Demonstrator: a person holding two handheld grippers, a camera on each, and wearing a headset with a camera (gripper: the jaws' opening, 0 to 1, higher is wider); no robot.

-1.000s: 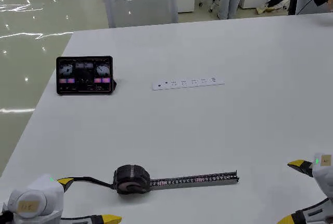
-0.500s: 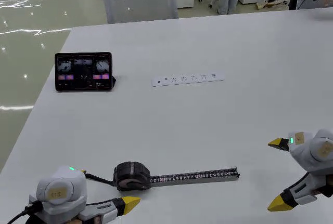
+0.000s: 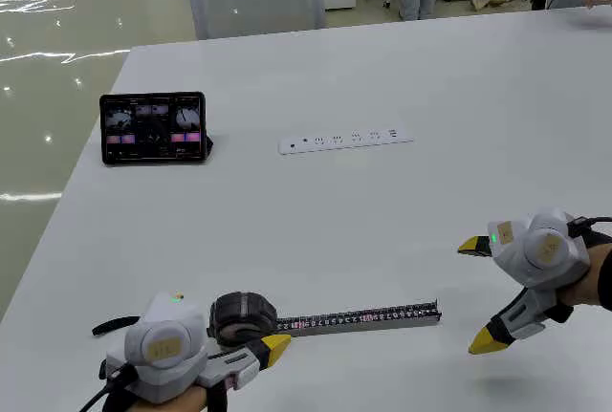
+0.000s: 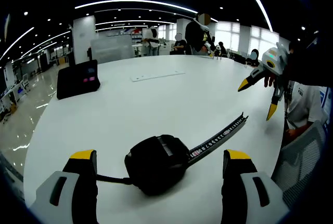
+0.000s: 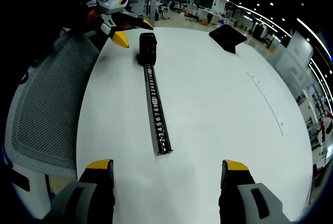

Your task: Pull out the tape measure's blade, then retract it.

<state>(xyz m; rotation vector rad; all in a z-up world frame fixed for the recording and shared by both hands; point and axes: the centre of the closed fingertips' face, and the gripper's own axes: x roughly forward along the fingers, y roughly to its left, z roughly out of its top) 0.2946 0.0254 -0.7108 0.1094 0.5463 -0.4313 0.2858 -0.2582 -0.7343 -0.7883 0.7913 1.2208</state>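
Unchanged since 0.5 s ago: tape case [image 3: 243, 317] at near edge of table [image 3: 382, 211], blade [image 3: 363, 317] drawn out to the right. L gripper [image 4: 159, 155] brought in since; jaws apart, straddling case, no contact seen. R gripper [image 3: 475, 294] moved nearer blade tip, jaws apart, nothing held.

Head view taken from above near edge of table [image 3: 382, 221], angled forward and down; tablet [image 3: 153, 128] and power strip [image 3: 346, 140] seen farther off. Left gripper view set low, close behind tape measure [image 4: 156, 164], aimed along blade [image 4: 218, 135] toward right gripper [image 4: 256, 99]. Right gripper view held higher, aimed back along blade from its tip toward left gripper [image 5: 133, 31]. Tape measure, tablet, power strip shared by all three views
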